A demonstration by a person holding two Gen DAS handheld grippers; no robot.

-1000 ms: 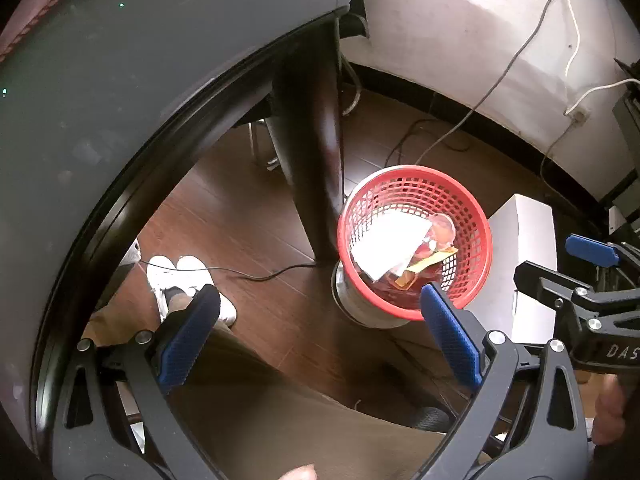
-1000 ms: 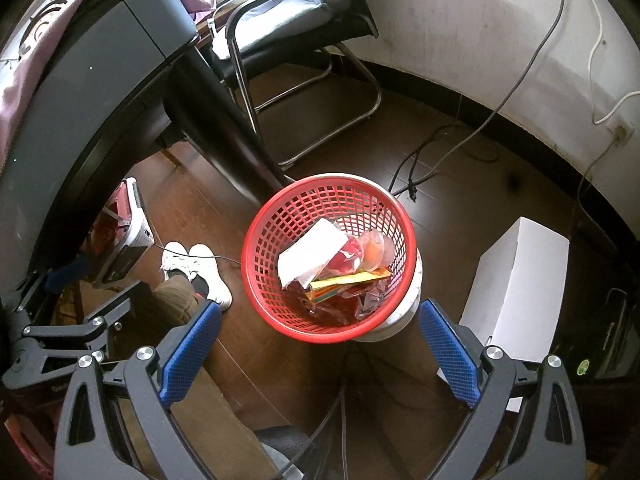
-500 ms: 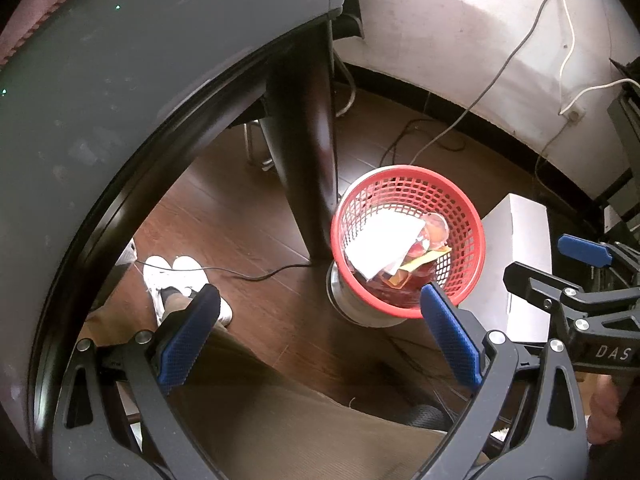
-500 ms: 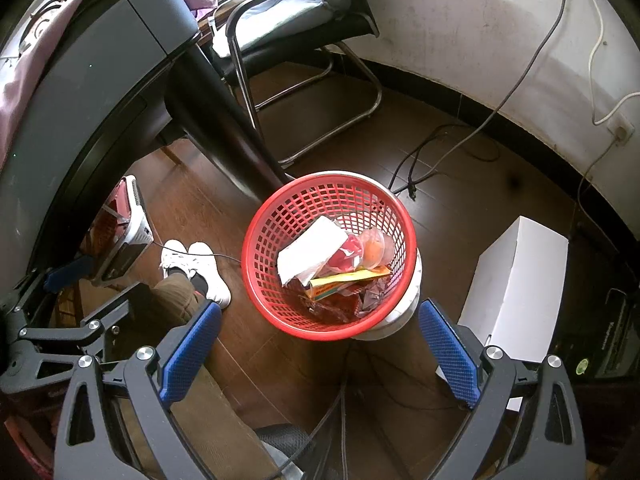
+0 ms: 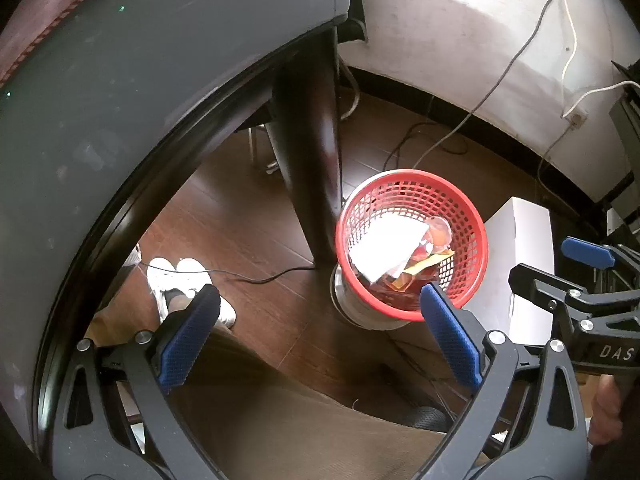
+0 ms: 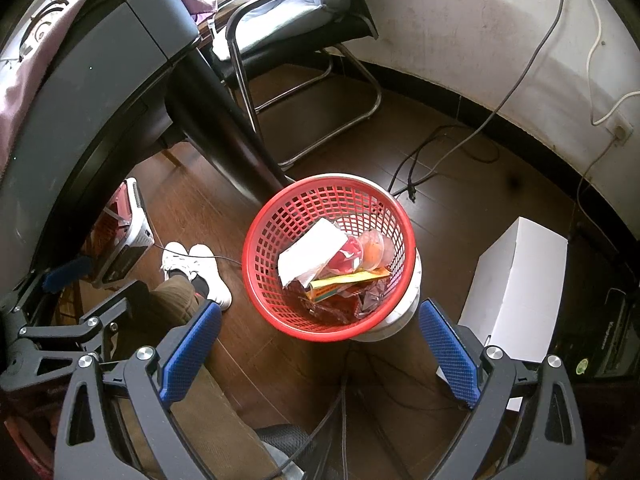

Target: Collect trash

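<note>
A red mesh trash basket (image 5: 472, 220) (image 6: 264, 224) stands on a white round base on the wooden floor. It holds a white paper sheet (image 6: 310, 254) (image 5: 386, 246), a clear plastic cup (image 6: 374, 248), a yellow wrapper (image 6: 346, 280) and dark red wrappers. My left gripper (image 5: 316, 320) is open and empty, above the floor to the left of the basket. My right gripper (image 6: 318, 334) is open and empty, above the basket's near rim. The right gripper also shows at the right edge of the left wrist view (image 5: 580, 276).
A dark table leg (image 5: 312, 168) stands just left of the basket under a grey tabletop (image 5: 120, 100). A white box (image 6: 516, 292) sits right of the basket. A chair (image 6: 288, 40), floor cables (image 6: 436, 156) and the person's white shoes (image 6: 196, 272) are nearby.
The left gripper has pulled back and up a little, so the basket looks smaller and farther. The right view has barely shifted. Both grippers stay open.
</note>
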